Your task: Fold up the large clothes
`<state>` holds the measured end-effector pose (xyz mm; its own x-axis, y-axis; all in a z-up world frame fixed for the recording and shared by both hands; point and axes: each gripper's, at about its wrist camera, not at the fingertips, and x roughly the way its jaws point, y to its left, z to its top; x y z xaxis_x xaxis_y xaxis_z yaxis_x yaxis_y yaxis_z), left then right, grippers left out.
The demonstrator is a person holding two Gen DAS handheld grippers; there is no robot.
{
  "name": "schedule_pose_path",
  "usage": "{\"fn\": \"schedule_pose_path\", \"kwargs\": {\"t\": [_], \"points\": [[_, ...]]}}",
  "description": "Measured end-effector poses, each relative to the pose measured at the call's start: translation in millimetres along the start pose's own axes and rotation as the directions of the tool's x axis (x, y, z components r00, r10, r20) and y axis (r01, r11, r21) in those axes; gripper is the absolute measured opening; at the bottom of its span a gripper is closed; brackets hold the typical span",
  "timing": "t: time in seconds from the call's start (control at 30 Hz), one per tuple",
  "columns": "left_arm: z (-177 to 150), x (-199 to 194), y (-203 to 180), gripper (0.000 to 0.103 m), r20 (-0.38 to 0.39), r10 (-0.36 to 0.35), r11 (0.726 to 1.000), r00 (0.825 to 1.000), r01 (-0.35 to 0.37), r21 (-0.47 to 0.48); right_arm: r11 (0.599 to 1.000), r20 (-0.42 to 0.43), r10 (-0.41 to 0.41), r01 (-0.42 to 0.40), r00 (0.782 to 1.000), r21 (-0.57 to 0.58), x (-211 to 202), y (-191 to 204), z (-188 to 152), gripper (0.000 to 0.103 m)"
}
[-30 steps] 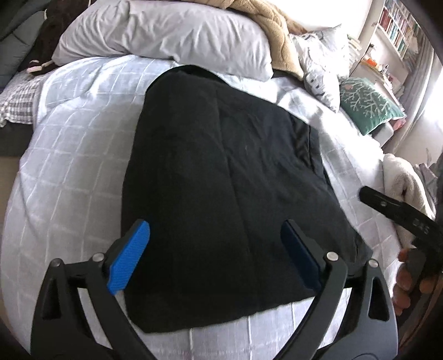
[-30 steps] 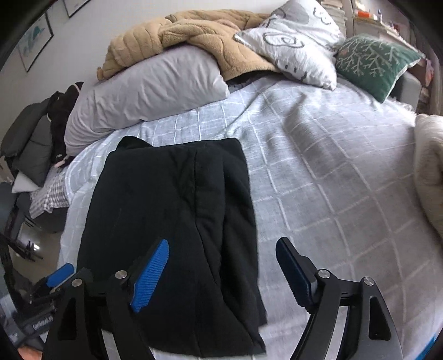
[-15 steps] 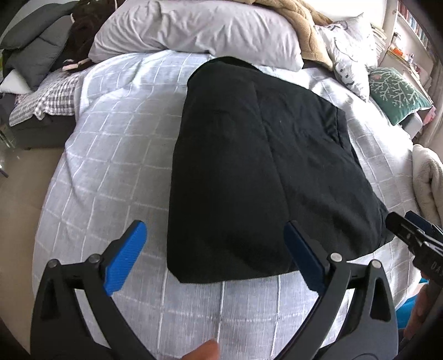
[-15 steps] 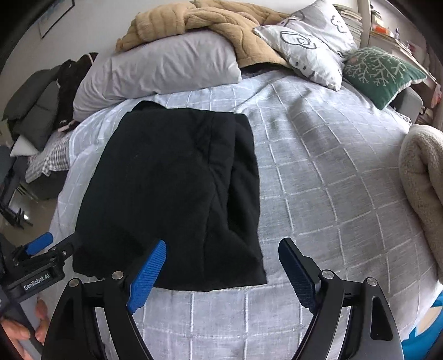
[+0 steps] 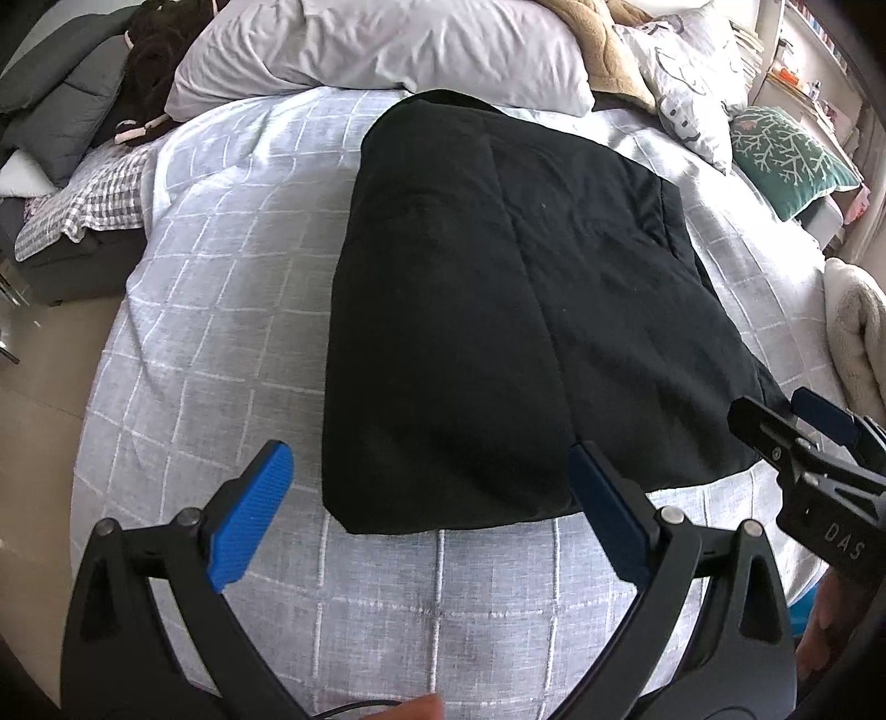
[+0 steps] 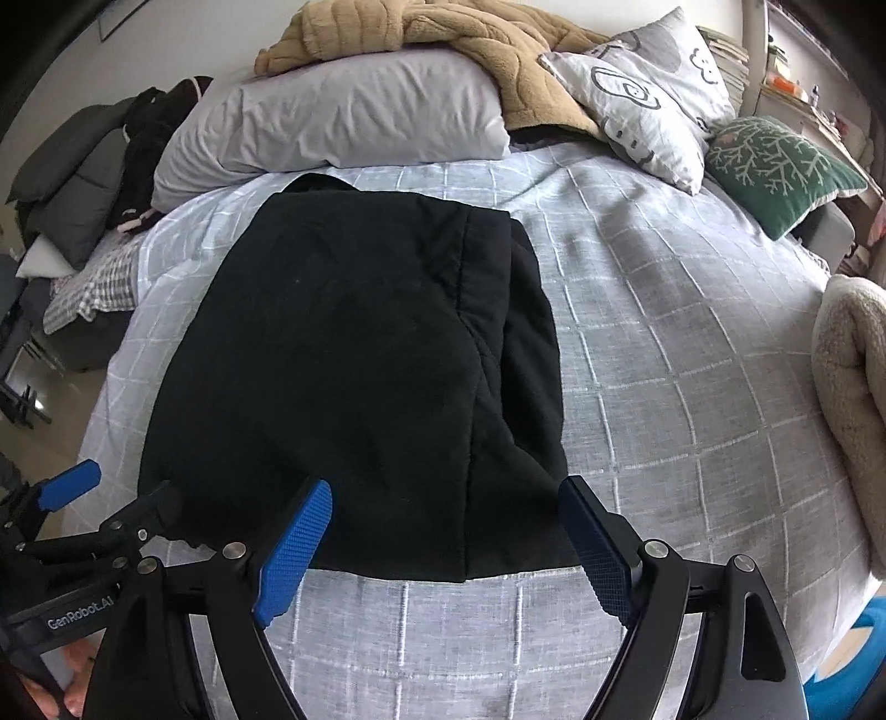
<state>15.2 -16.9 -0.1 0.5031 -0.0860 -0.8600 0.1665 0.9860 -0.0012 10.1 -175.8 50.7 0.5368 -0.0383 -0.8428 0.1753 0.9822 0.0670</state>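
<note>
A black garment (image 5: 515, 310) lies folded into a long rectangle on the grey checked bedspread (image 5: 232, 310); it also shows in the right wrist view (image 6: 354, 376). My left gripper (image 5: 432, 515) is open and empty, hovering over the garment's near hem toward its left corner. My right gripper (image 6: 443, 543) is open and empty over the near hem toward the right corner. Each gripper shows at the edge of the other's view: the right gripper (image 5: 797, 437) and the left gripper (image 6: 94, 509).
Grey pillow (image 6: 343, 122), tan fleece blanket (image 6: 432, 39), patterned pillow (image 6: 648, 94) and green cushion (image 6: 775, 166) lie at the bed's head. A cream blanket (image 6: 853, 387) lies at the right edge. Dark clothes (image 5: 72, 111) are piled left of the bed.
Both grippers have pulled back toward the near edge of the bed and off the garment, which now lies whole in view. Both stay open.
</note>
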Motion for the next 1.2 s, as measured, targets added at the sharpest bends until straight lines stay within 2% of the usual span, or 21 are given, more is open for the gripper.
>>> {"fn": "schedule_pose_path", "kwargs": {"t": [0.47,1.2], "points": [[2.0,-6.2,4.6,0.099,0.030,0.024,1.000,0.999,-0.024,-0.003,1.000,-0.007,-0.014,0.014,1.000,-0.022,3.7,5.1,0.4,0.086],[2.0,-7.6,3.8,0.099,0.028,0.027,1.000,0.999,-0.028,0.003,0.999,-0.012,-0.014,0.014,1.000,-0.031,6.5,4.2,-0.7,0.086]]}}
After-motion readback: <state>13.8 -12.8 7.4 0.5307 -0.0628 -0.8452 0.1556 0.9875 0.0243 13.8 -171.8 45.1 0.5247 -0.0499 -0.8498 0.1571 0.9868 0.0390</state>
